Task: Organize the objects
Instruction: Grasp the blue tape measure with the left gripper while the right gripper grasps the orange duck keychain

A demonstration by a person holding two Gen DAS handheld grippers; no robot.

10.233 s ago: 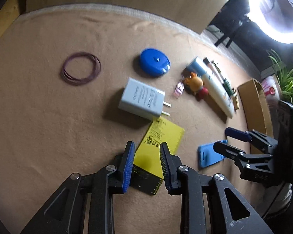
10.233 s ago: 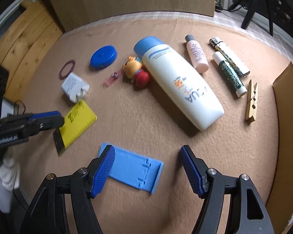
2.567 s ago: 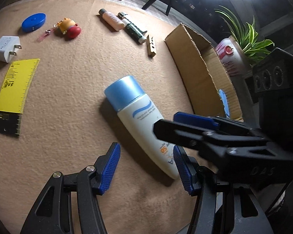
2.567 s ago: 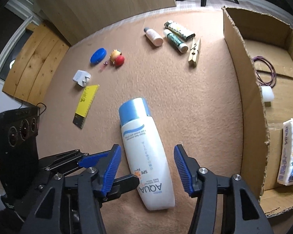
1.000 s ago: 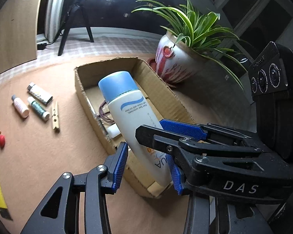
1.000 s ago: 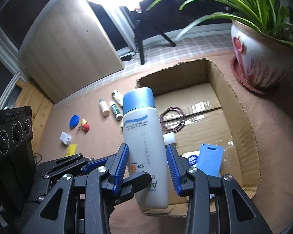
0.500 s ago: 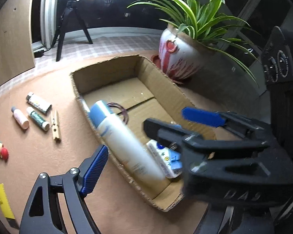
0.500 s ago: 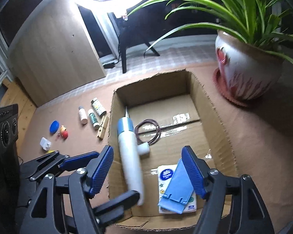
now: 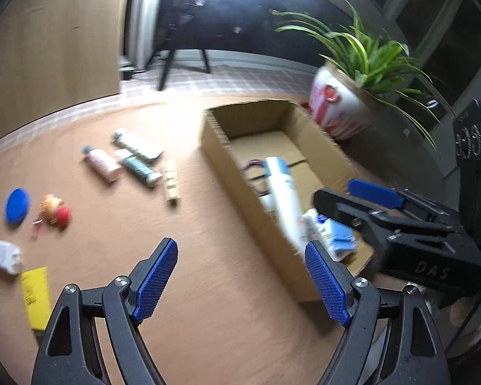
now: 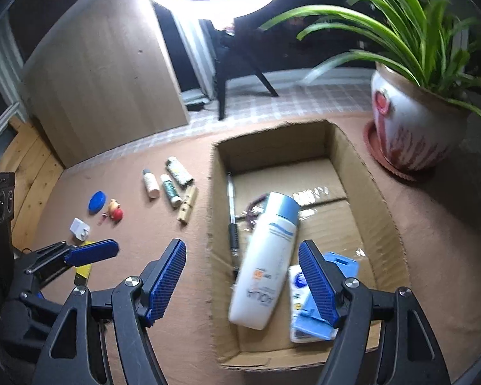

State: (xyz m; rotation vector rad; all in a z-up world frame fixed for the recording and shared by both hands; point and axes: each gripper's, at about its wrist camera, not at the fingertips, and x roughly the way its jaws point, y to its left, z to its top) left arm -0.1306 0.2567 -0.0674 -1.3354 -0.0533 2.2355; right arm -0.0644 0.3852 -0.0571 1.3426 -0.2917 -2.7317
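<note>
The sunscreen bottle [image 10: 266, 260], gripped by both grippers a second ago, now lies in the cardboard box [image 10: 381, 205] beside the tissue pack [image 10: 296, 292]. The left gripper [image 9: 240, 276] and right gripper [image 10: 242, 280] have jaws wide apart and empty (one more item stowed). Small bottles [image 10: 150, 183], a clothespin [image 10: 187, 207] and others remain on the tabletop [image 10: 138, 224]

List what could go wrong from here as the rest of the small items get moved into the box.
The lotion bottle lies slanted across the cardboard box, covering the pen and hair ties, so later drops may pile up or bounce out. The clothespin and three small tubes lie close together, so one could easily be knocked while grabbing another. The plant pot stands close beside the box.
</note>
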